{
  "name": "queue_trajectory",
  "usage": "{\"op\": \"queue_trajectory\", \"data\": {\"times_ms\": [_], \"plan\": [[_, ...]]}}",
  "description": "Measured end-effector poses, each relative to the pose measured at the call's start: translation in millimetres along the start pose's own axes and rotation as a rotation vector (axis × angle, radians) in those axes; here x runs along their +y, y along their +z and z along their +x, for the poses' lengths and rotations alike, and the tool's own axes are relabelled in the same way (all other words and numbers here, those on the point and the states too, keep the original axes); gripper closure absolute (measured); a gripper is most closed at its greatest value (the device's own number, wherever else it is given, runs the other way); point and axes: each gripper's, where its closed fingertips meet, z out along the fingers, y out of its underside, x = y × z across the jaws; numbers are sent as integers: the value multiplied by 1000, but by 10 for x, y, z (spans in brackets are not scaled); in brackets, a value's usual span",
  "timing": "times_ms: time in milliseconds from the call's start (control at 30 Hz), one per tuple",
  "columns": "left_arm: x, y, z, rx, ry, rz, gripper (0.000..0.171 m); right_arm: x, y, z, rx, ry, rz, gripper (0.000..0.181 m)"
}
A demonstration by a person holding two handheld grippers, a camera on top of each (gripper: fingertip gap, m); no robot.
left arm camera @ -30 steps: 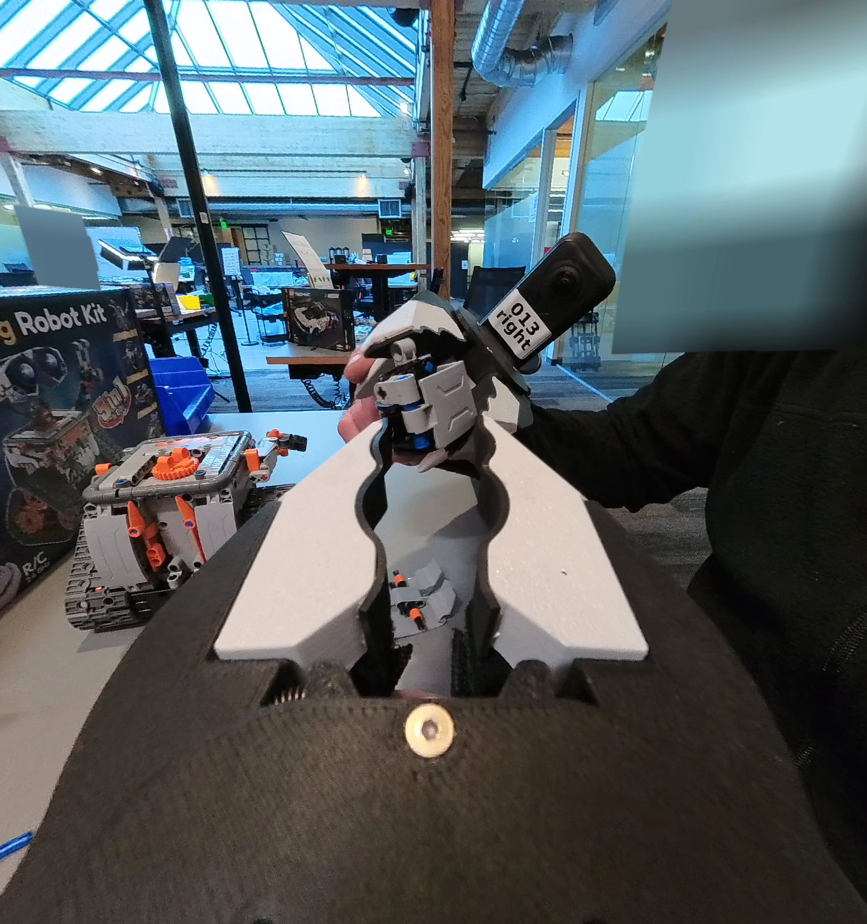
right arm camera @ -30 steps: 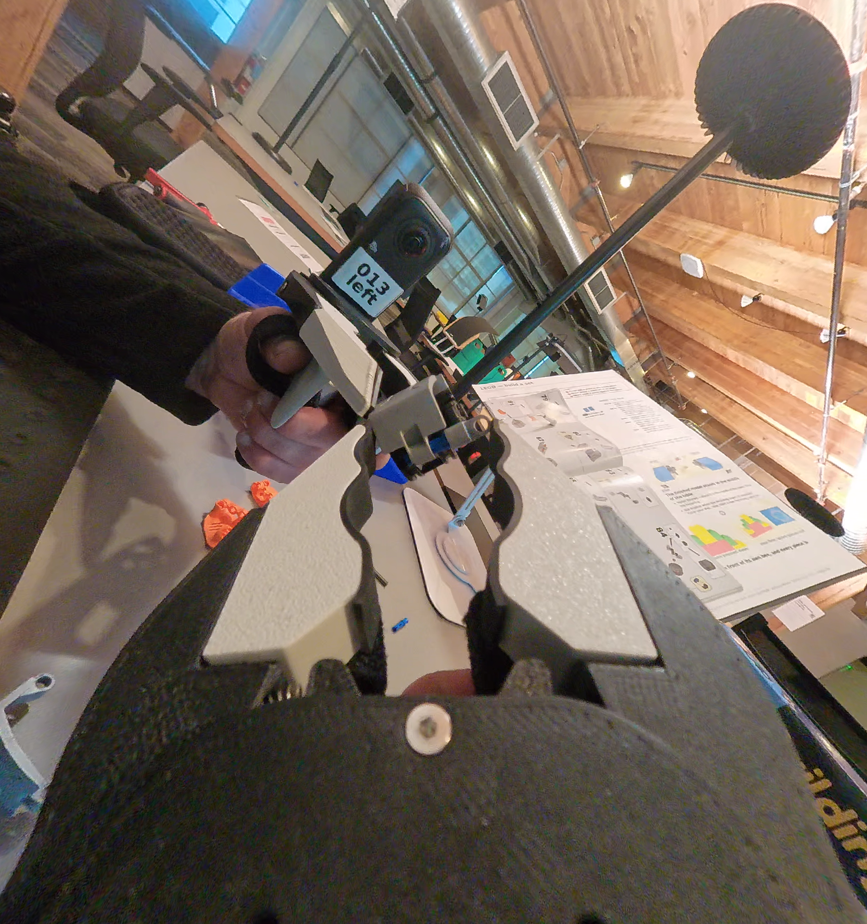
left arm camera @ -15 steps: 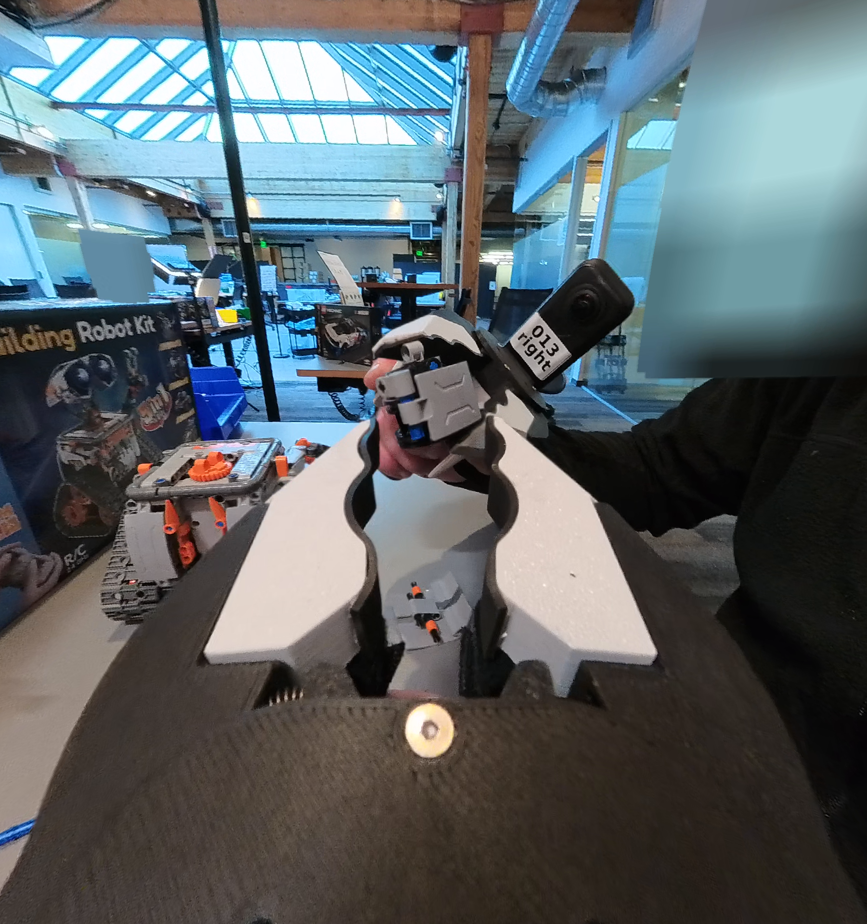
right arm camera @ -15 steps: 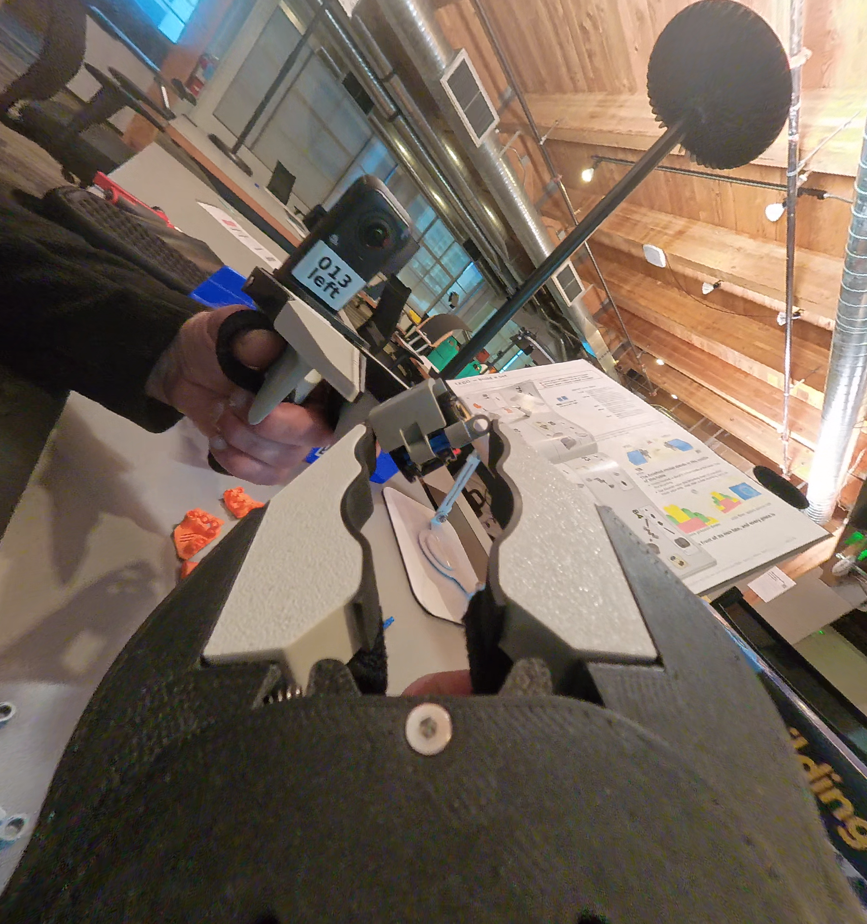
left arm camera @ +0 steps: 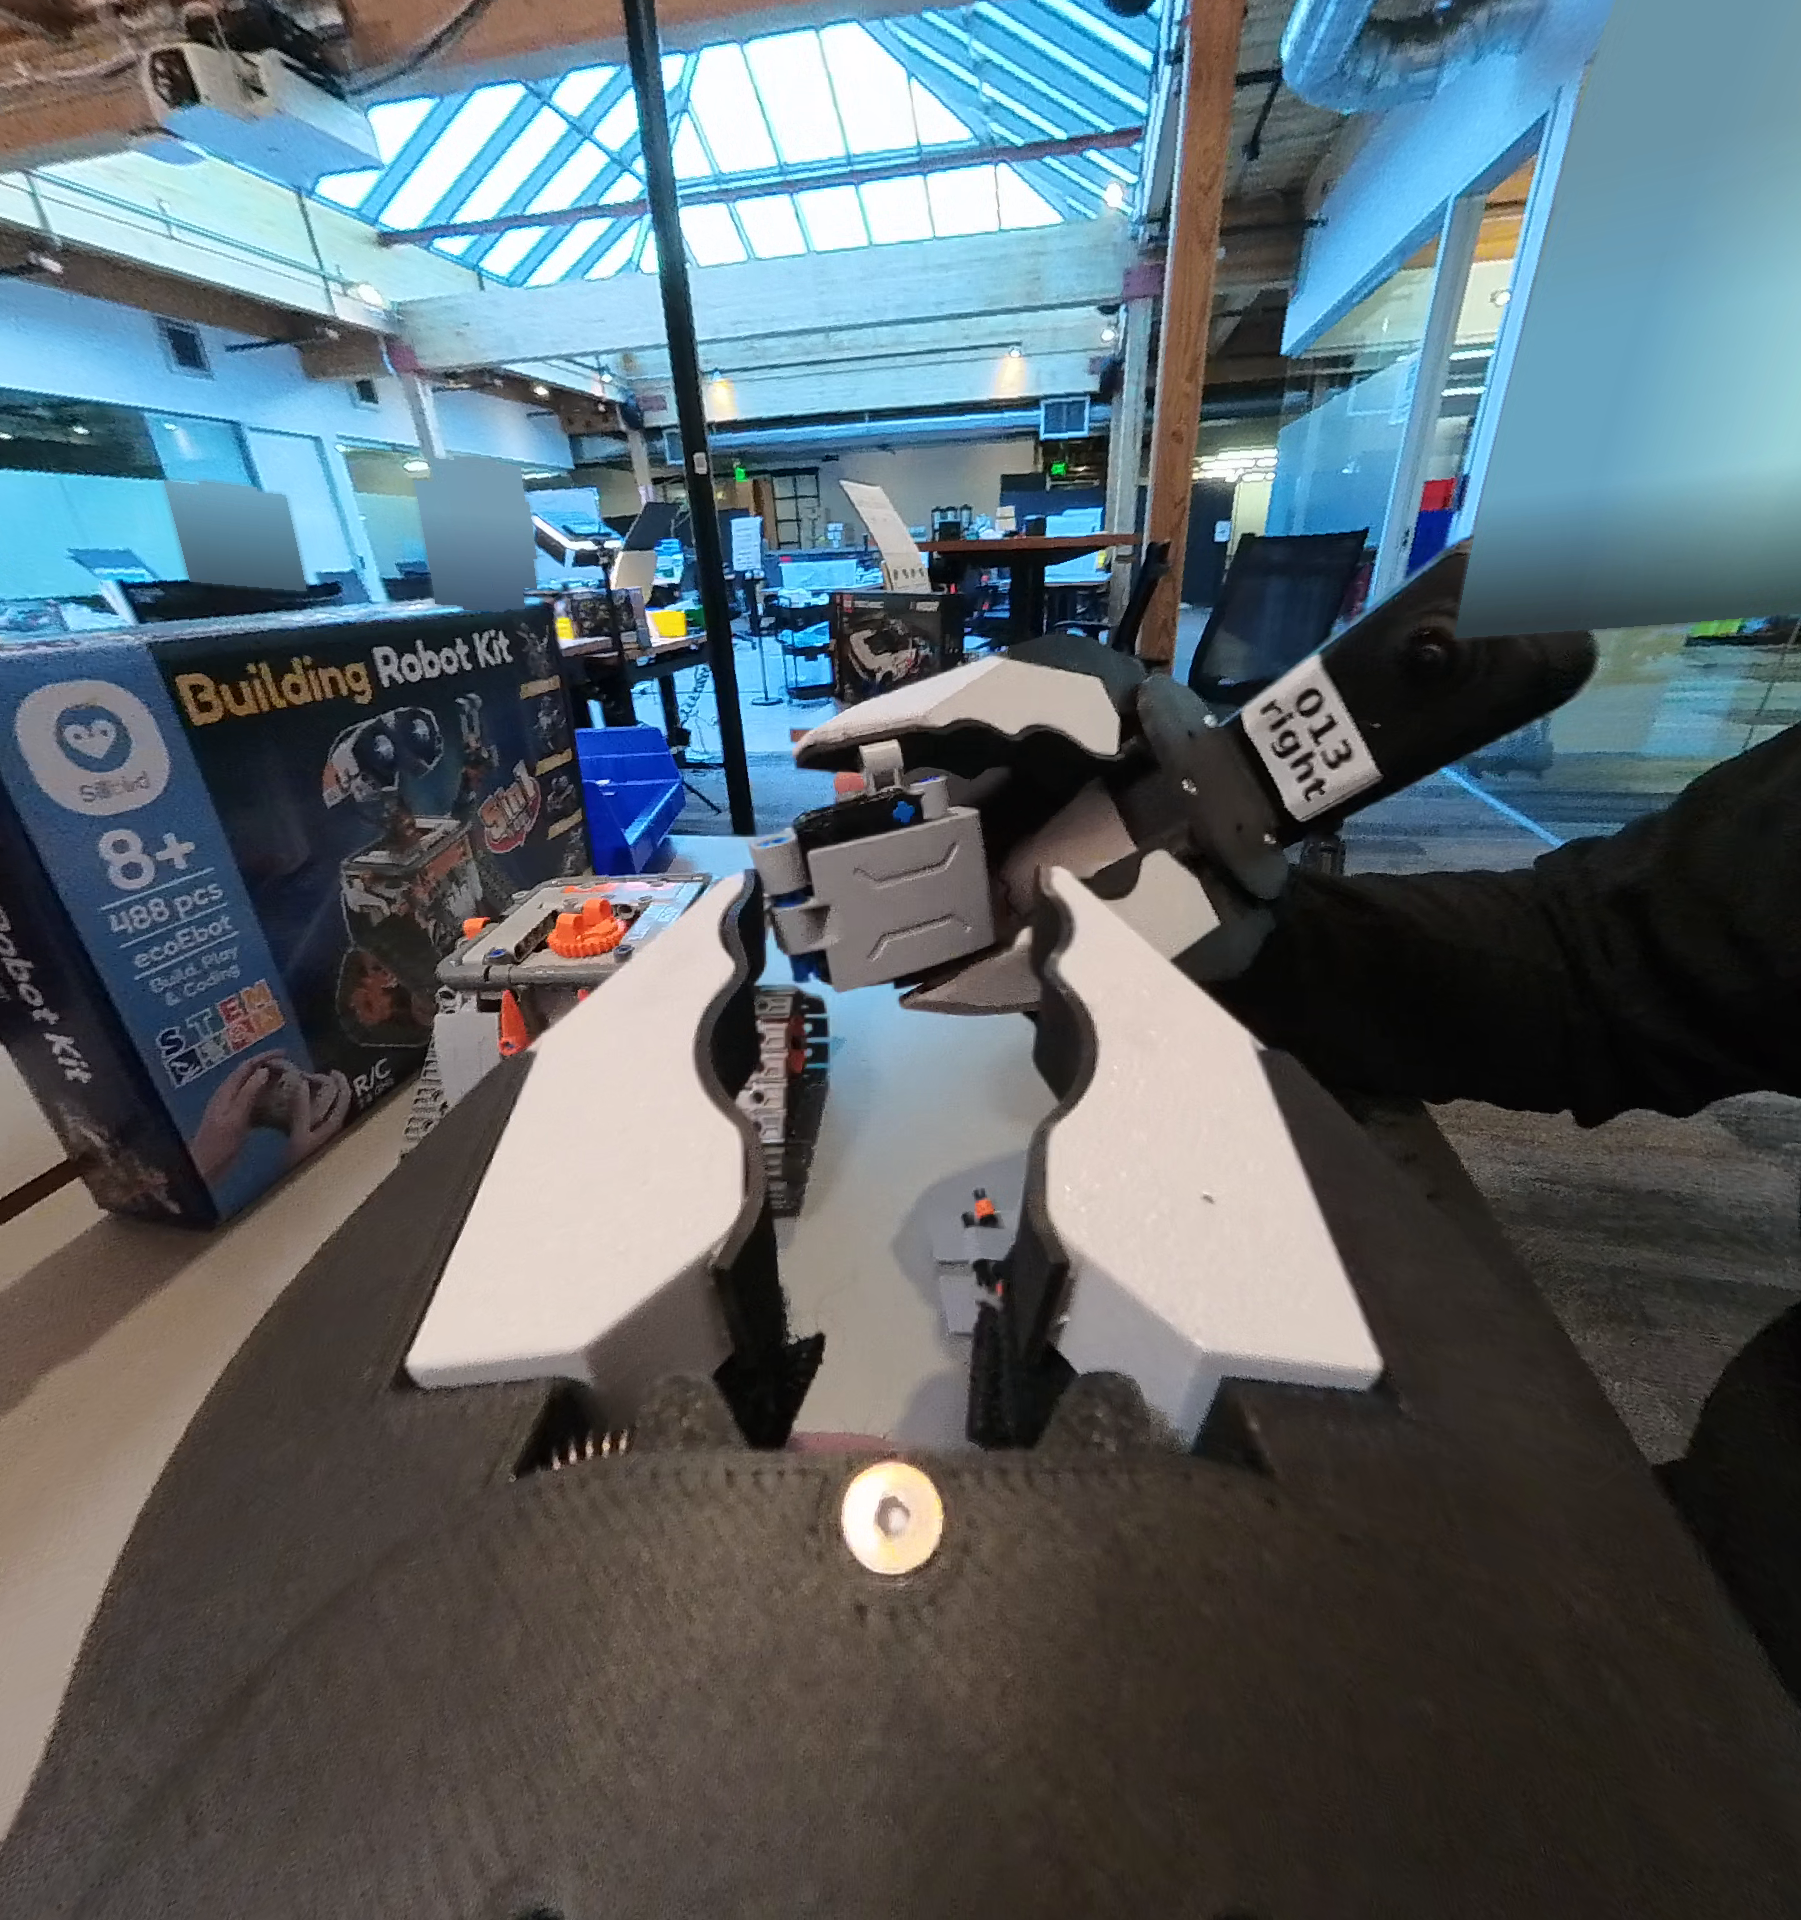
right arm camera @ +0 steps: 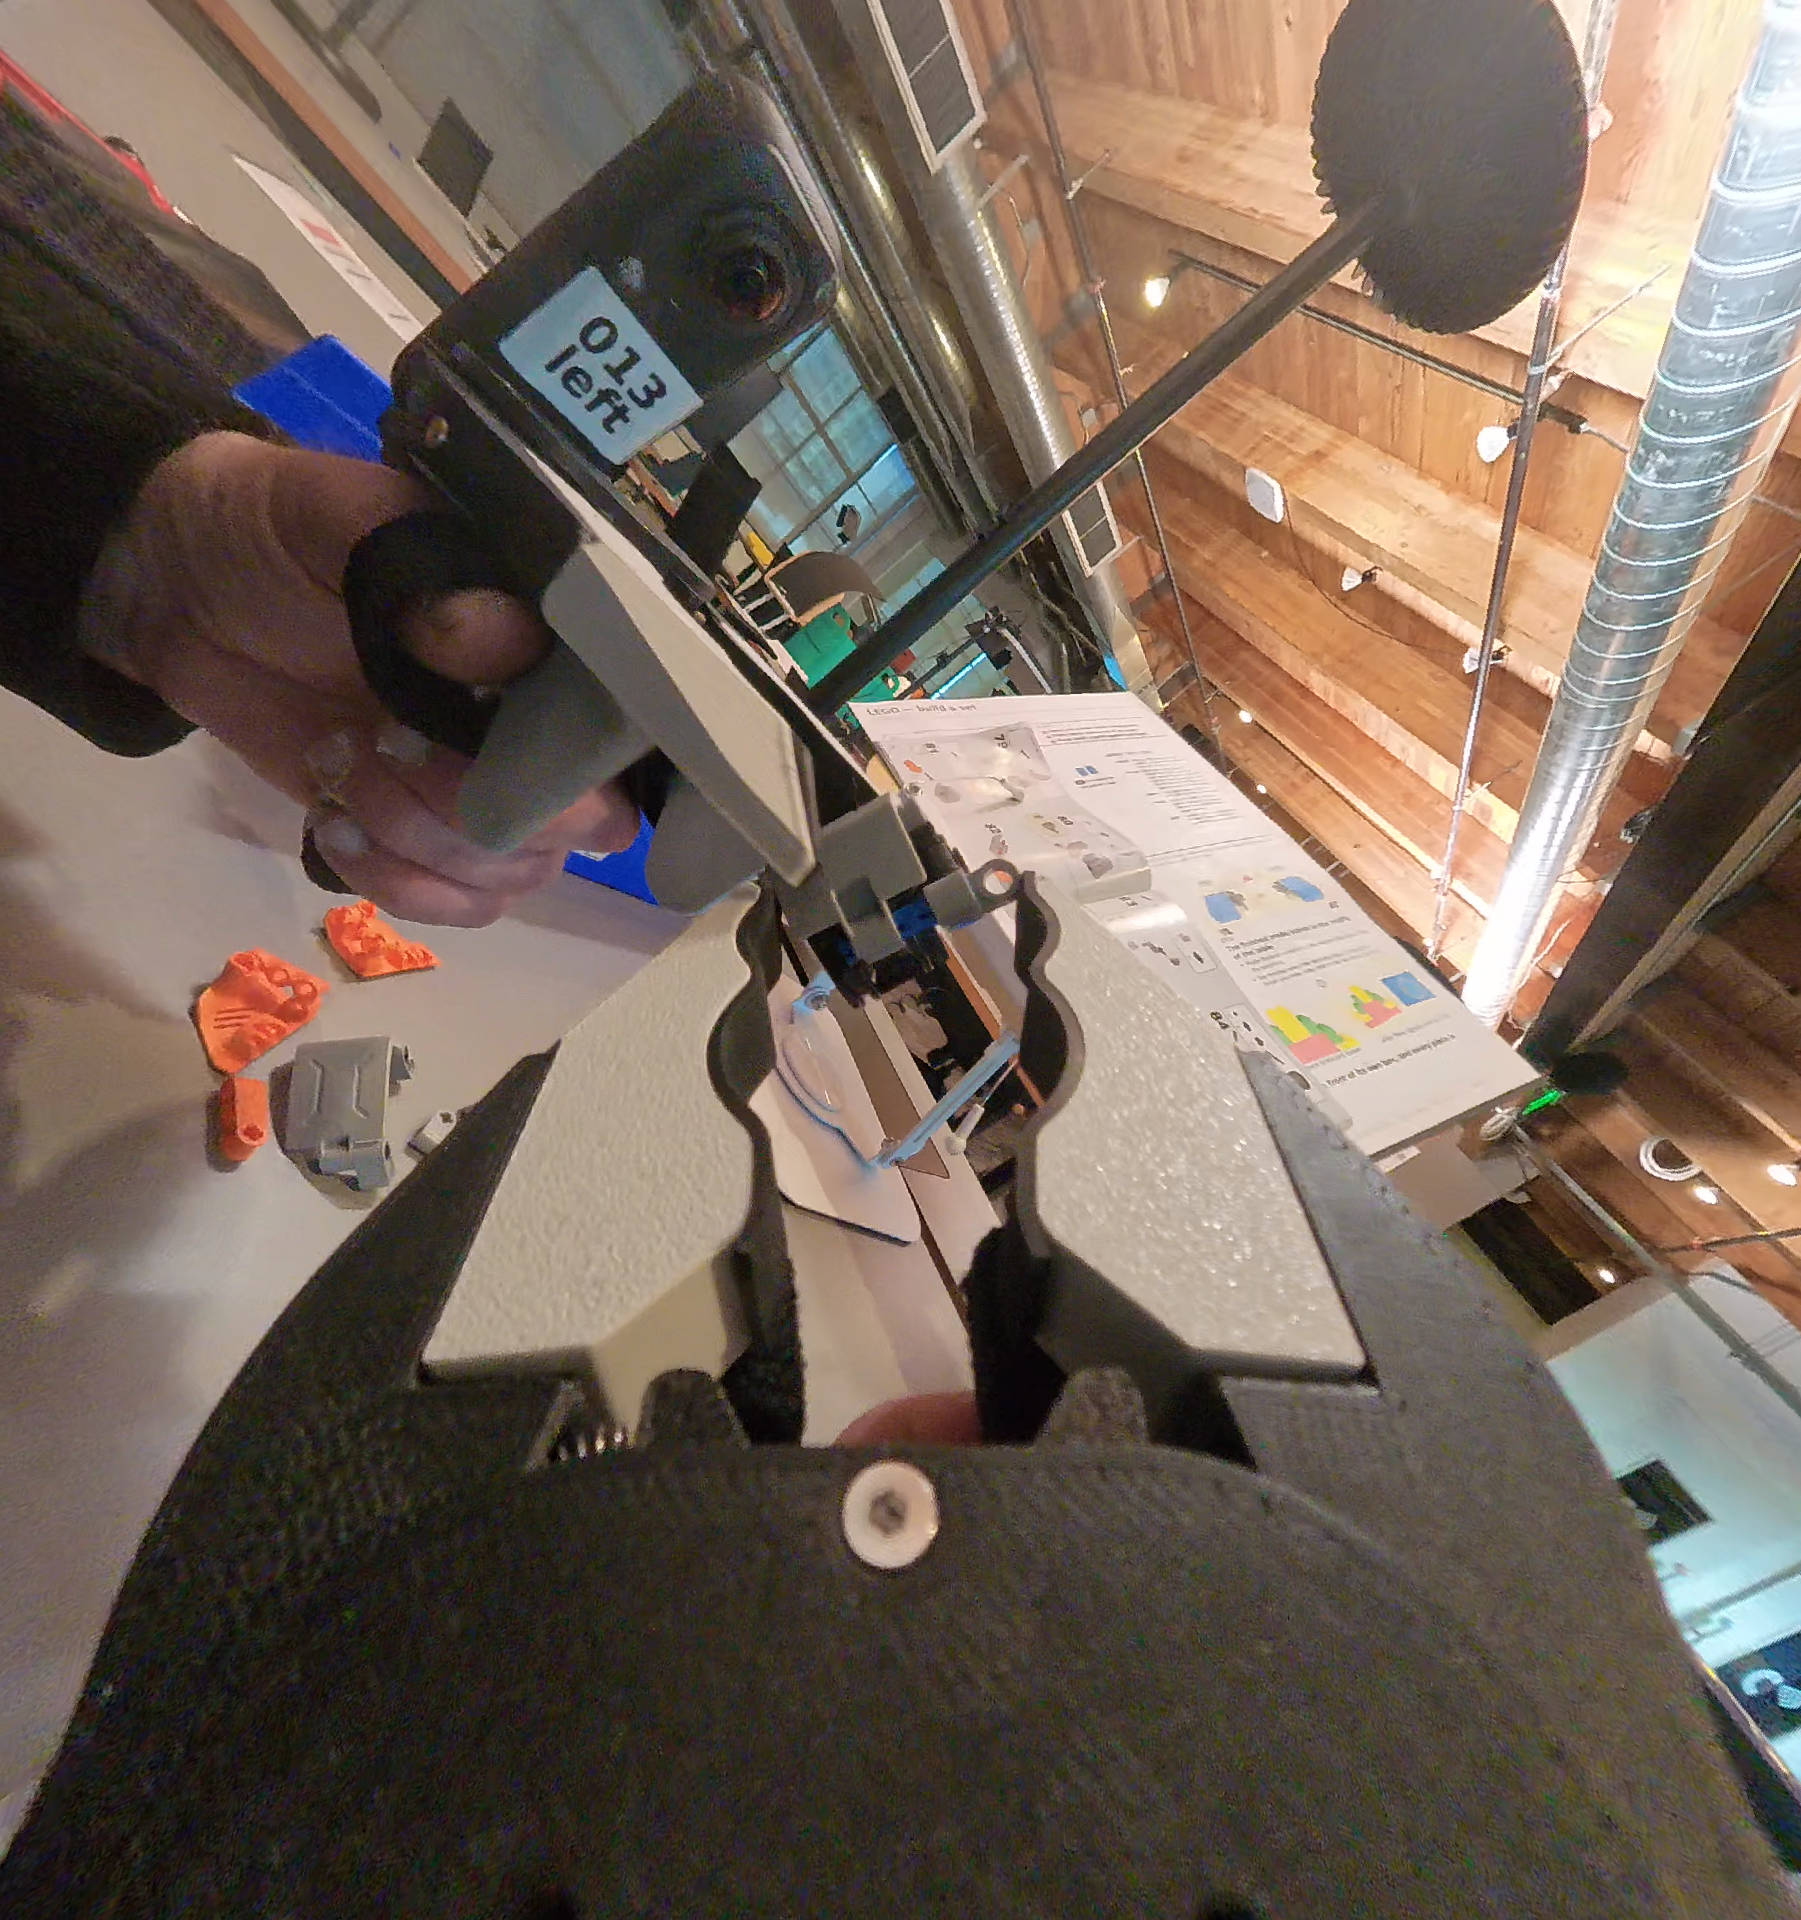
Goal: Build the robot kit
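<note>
Since a second ago the two grippers have come closer together, and the grey brick piece [left arm camera: 891, 899] now sits larger and level at the left gripper's [left arm camera: 894, 914] fingertips, where before it hung tilted and farther off. The piece is a small assembly of grey panels with blue pins and a black part on top, held in the air above the table [left arm camera: 896, 1091].

The right gripper [left arm camera: 937, 862] reaches in from the side and is clenched on it, 1 finger above and 1 below. The left gripper's jaws stand apart, its tips just either side of the piece; whether they press on it I cannot tell.

It looks light and stiff, smooth plastic likely to slip or pop apart at the pins, so the flat panel faces seem the best hold.

Near it stand a tracked brick robot [left arm camera: 563, 940] and a blue kit box [left arm camera: 252, 883]. In the right wrist view, orange pieces [right arm camera: 257, 1003] and another grey panel [right arm camera: 340, 1107] lie loose, with an instruction sheet [right arm camera: 1166, 894] propped behind.
</note>
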Motion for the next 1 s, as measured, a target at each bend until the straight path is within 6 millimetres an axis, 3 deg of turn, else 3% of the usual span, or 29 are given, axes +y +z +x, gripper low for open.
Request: {"op": "queue_trajectory", "data": {"times_ms": [67,667,1000], "plan": [[28,-1,-42,-19,-2,-6,129,13,8,-14,-1,-5,-5,138],[86,-22,-148,-55,40,-33,130,126,54,-20,25,-11,-54,138],[187,-36,-224,-124,164,-114,123,216,73,-58,39,-146,-124,138]]}}
